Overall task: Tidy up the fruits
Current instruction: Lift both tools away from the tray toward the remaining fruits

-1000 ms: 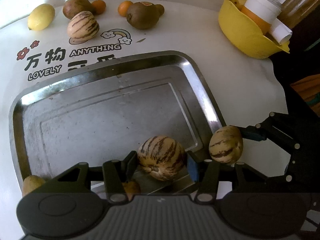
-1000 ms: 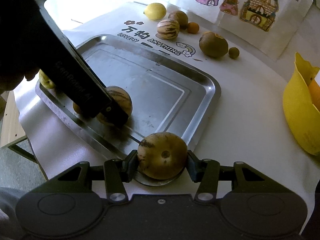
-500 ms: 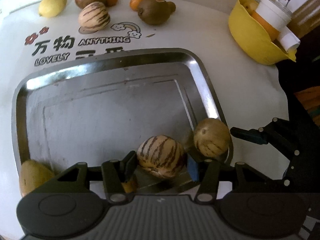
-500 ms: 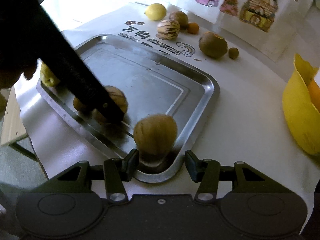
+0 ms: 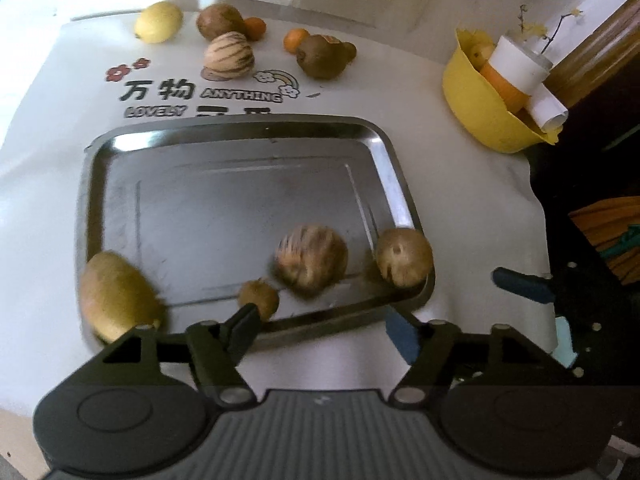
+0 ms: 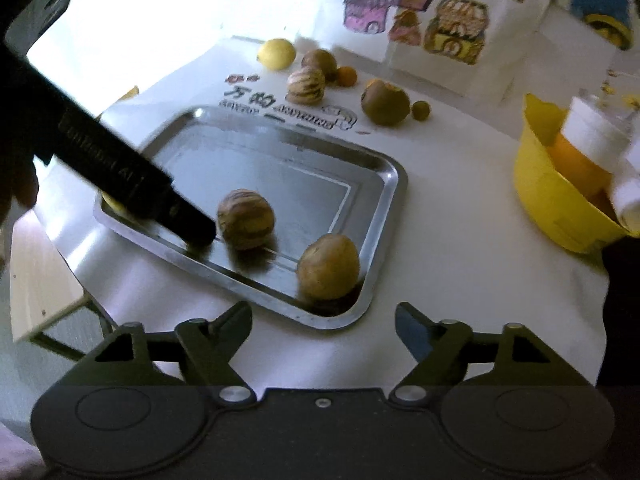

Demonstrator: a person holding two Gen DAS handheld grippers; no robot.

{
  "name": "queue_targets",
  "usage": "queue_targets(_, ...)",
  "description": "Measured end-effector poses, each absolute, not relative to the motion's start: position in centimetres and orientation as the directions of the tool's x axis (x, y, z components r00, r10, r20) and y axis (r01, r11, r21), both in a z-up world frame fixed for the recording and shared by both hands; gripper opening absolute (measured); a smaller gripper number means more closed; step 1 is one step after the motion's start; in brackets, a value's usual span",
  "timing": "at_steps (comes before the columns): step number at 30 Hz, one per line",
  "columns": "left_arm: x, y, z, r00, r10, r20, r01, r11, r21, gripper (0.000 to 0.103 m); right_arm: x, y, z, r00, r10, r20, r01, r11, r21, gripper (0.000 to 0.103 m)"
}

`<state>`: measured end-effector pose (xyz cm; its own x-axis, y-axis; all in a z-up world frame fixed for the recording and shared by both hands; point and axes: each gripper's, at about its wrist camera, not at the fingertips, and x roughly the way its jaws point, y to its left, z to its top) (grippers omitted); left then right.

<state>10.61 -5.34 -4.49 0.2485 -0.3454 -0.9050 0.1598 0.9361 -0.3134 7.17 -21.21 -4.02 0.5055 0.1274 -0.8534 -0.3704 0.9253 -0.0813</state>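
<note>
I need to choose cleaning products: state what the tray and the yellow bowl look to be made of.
Tray: looks like stainless steel, brushed and slightly scuffed, going by the grey sheen, bright glints on its rolled rim and pressed inner border. Yellow bowl: probably plastic or silicone, given its opaque, even colour, thin wavy rim and dull surface; which one I cannot tell.

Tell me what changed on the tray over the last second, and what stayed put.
Both claws let go. The left claw released the striped melon, the right claw the tan fruit in the tray's near corner. Both fruits now rest on the metal tray; the claws are opening with nothing between them and have backed away. The lemon and the other fruit beyond the tray, and the yellow bowl, stayed put.
</note>
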Motion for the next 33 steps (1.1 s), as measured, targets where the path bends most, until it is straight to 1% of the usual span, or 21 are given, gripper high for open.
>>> queue_targets(1, 10.3, -5.0, -4.3, 0.255, -0.34, -0.905, 0.151, 0.939, -0.31, 0.082, 6.8, -21.1, -3.7, 0.509, 0.125, -0.852, -0.355, 0.932, -0.075, 0.086)
queue_targets(4, 9.2, -3.8, -3.7, 0.266, -0.329, -0.906, 0.128, 0.944, -0.305, 0.092, 6.0, -20.7, -2.9, 0.517, 0.111, -0.849, -0.305, 0.95, -0.061, 0.093)
queue_targets(5, 8.9, -3.3, -3.5, 0.265, -0.32, -0.91, 0.114, 0.947, -0.3, 0.097, 5.8, -20.6, -2.8, 0.516, 0.106, -0.85, -0.29, 0.955, -0.056, 0.097)
queue_targets(6, 8.6, -2.8, -3.4, 0.271, -0.31, -0.911, 0.099, 0.951, -0.294, 0.1, 5.7, -20.4, -2.7, 0.515, 0.102, -0.851, -0.274, 0.961, -0.05, 0.098)
queue_targets(8, 7.9, -1.6, -3.1, 0.299, -0.279, -0.913, 0.064, 0.96, -0.272, 0.103, 5.3, -20.2, -2.4, 0.514, 0.093, -0.853, -0.242, 0.969, -0.04, 0.102)
queue_targets(12, 6.4, 0.8, -2.9, 0.332, -0.178, -0.926, 0.003, 0.982, -0.188, 0.103, 4.7, -19.5, -2.1, 0.523, 0.053, -0.851, -0.188, 0.981, -0.055, 0.102)
queue_targets(17, 4.8, 3.7, -3.0, 0.326, -0.064, -0.943, -0.058, 0.995, -0.087, 0.103, 4.4, -18.2, -1.3, 0.55, 0.071, -0.832, -0.181, 0.983, -0.036, 0.102)
queue_targets(19, 4.4, 4.7, -2.9, 0.324, -0.035, -0.945, -0.078, 0.995, -0.064, 0.103, 4.2, -17.7, -0.8, 0.564, 0.073, -0.822, -0.181, 0.983, -0.037, 0.102)
queue_targets(23, 4.0, 6.5, -2.4, 0.336, -0.015, -0.942, -0.129, 0.99, -0.061, 0.103, 4.1, -16.8, 0.2, 0.588, 0.074, -0.806, -0.18, 0.983, -0.041, 0.102)
queue_targets(28, 3.9, 8.3, -1.4, 0.359, -0.033, -0.933, -0.196, 0.974, -0.11, 0.103, 4.2, -16.3, 1.3, 0.617, 0.058, -0.784, -0.166, 0.984, -0.058, 0.102)
queue_targets(30, 4.2, 8.5, -1.1, 0.373, -0.03, -0.927, -0.205, 0.972, -0.114, 0.103, 4.4, -16.2, 1.6, 0.626, 0.058, -0.777, -0.166, 0.984, -0.061, 0.103)
queue_targets(33, 5.0, 8.3, -0.5, 0.393, -0.006, -0.919, -0.183, 0.979, -0.084, 0.103, 4.9, -16.2, 1.8, 0.637, 0.058, -0.769, -0.174, 0.982, -0.069, 0.103)
